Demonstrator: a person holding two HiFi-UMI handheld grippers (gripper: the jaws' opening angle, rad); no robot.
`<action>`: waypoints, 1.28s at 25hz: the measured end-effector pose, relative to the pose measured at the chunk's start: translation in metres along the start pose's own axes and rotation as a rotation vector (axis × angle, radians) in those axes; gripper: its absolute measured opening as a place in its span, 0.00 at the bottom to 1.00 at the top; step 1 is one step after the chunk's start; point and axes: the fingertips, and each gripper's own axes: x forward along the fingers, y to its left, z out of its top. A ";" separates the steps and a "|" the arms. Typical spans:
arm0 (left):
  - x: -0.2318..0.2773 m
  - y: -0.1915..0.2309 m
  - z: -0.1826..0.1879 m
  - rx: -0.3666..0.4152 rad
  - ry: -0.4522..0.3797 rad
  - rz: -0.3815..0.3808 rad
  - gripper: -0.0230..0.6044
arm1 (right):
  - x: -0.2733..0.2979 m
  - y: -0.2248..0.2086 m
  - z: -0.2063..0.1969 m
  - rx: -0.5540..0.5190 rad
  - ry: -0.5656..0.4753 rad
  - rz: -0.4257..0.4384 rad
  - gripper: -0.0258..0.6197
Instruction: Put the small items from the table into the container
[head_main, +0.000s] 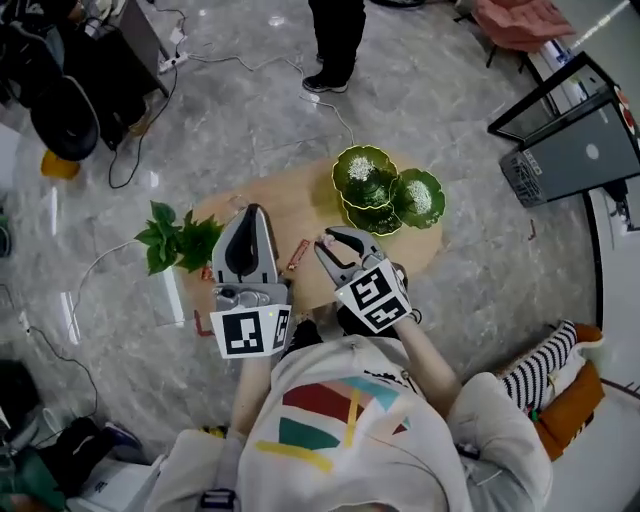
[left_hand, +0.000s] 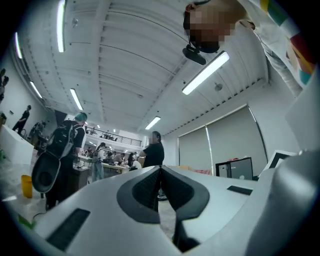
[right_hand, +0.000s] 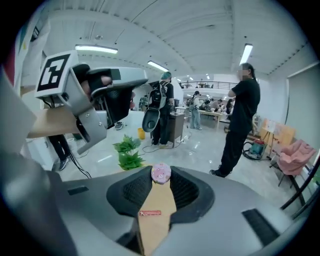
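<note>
Right gripper: we saw its jaws pinching a small pink round item right at their tips, with nothing deeper between the pads.
Left gripper: its jaws were pressed together with nothing between them, and it pointed out at the room.
Container: green leaf-shaped dishes stood on the table, ahead of the right jaws and a little to their right, apart from them.
Other item: a red packet lay on the wood just beside the right jaws (it showed below the jaw gap in the right gripper view).
Step, as we judged it: carry the pink piece over a dish.
Doing it well: the hold was only a tip pinch on a round thing. We would hold the squeeze steady, avoid rolling the wrist, and bring the tips low over a dish's hollow — only then part the jaws.
</note>
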 end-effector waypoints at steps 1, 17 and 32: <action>0.007 -0.006 0.004 0.006 -0.011 -0.021 0.05 | -0.009 -0.008 0.001 0.012 -0.012 -0.029 0.22; 0.042 -0.054 -0.006 0.039 0.004 -0.050 0.05 | -0.067 -0.114 -0.054 0.148 0.020 -0.243 0.22; 0.088 -0.118 -0.045 0.088 0.101 -0.088 0.05 | -0.005 -0.243 -0.213 0.203 0.365 -0.213 0.22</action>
